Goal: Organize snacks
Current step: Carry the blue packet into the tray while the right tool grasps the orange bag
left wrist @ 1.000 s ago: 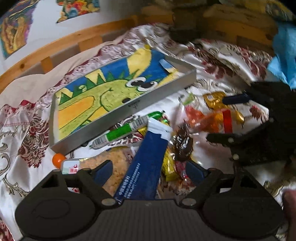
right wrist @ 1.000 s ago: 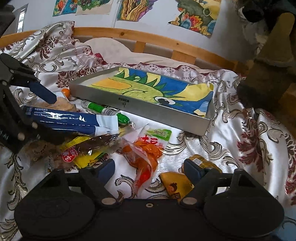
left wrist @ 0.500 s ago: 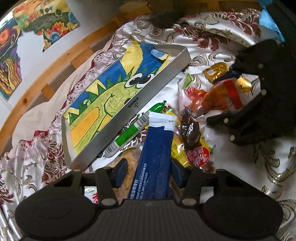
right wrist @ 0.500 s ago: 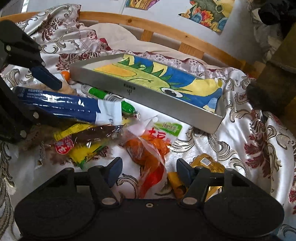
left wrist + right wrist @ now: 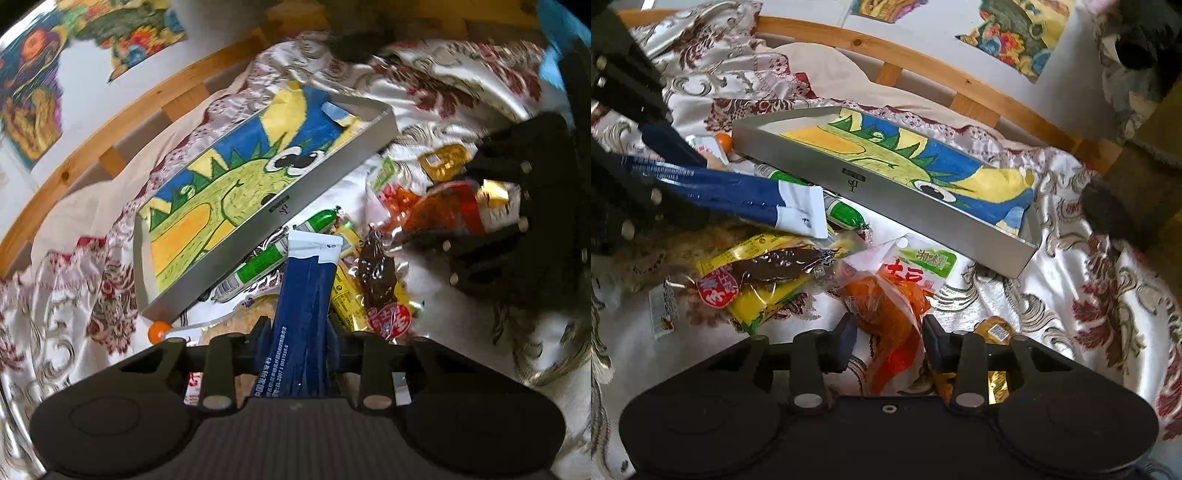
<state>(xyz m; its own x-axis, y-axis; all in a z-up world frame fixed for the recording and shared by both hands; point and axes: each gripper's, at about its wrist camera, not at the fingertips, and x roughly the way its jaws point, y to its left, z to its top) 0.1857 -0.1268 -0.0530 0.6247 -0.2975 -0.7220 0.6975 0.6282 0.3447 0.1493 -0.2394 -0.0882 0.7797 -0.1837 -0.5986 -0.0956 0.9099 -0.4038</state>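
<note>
Snacks lie heaped on the bed's patterned satin cover [image 5: 1071,266], just beside a grey metal tray [image 5: 886,192] lined with a dinosaur drawing. Left tongs [image 5: 297,334] are clamped on a long blue-and-white packet [image 5: 306,291]. Right tongs [image 5: 889,334] have closed on a clear orange snack bag [image 5: 886,306].

A tray [image 5: 923,201] lies on the bedspread [image 5: 1089,295] with the headboard rail [image 5: 923,62] behind it. Before the tray the snack packets [image 5: 768,277] lie heaped, a sausage stick [image 5: 842,212] just beside its front wall.
</note>
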